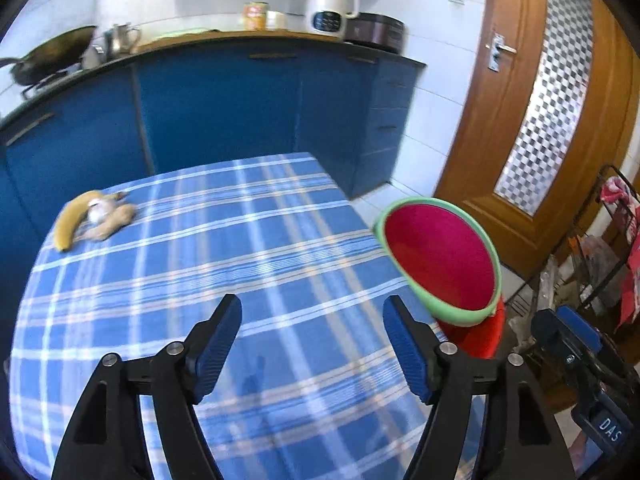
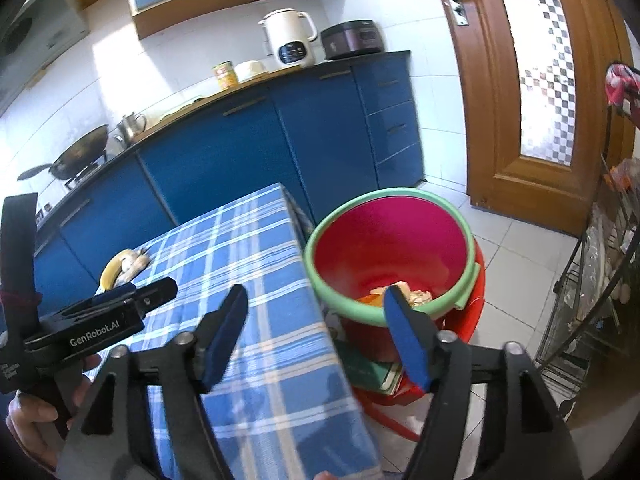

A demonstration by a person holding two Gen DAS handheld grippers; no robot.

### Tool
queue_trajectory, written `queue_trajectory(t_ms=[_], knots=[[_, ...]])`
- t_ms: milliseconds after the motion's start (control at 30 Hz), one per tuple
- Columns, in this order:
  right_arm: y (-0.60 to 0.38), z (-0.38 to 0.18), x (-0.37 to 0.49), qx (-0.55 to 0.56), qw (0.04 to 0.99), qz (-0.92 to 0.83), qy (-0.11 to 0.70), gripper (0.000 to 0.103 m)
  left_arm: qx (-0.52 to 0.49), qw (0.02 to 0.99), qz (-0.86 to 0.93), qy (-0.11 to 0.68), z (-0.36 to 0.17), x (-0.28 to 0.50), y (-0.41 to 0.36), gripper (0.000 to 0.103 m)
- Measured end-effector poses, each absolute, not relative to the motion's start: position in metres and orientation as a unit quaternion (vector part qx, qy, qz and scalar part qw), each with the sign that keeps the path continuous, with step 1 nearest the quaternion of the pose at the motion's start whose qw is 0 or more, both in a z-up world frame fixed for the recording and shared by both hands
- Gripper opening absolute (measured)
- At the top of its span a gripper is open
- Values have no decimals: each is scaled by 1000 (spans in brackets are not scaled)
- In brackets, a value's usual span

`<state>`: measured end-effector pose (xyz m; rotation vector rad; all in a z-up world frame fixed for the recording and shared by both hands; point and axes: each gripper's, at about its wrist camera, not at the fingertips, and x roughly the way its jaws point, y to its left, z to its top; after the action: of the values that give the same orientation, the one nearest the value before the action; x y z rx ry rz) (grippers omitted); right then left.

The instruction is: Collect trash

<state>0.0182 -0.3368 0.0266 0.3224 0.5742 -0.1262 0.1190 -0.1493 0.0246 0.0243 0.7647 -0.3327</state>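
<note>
A banana peel with a crumpled scrap [image 1: 94,218] lies at the far left corner of the blue plaid table [image 1: 240,264]; it also shows in the right wrist view [image 2: 124,266]. A red bin with a green rim [image 2: 390,252] stands on a red stool beside the table's right edge, with orange and pale scraps [image 2: 400,294] inside; its rim shows in the left wrist view [image 1: 440,258]. My left gripper [image 1: 312,316] is open and empty over the table. My right gripper [image 2: 316,300] is open and empty, just in front of the bin.
Blue kitchen cabinets [image 1: 224,100] run behind the table, with a wok [image 1: 48,56], kettle [image 1: 330,6] and cooker on the counter. A wooden door [image 1: 552,112] stands at right. A wire rack [image 2: 600,280] with bags is at far right. Books [image 2: 372,372] lie under the bin.
</note>
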Motion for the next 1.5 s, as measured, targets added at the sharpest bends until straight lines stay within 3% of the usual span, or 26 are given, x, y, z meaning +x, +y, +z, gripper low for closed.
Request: queue_trajectory(t_ms=[233, 633, 1500], knots=[[-309, 32, 2, 149, 948, -48, 278, 83, -1, 926, -108, 361, 31, 91, -106, 76], [-272, 45, -19, 131, 954, -24, 267, 85, -17, 939, -66, 336, 46, 52, -65, 78], [-265, 50, -26, 123, 956, -23, 266, 85, -21, 943, -62, 325, 54, 42, -59, 78]])
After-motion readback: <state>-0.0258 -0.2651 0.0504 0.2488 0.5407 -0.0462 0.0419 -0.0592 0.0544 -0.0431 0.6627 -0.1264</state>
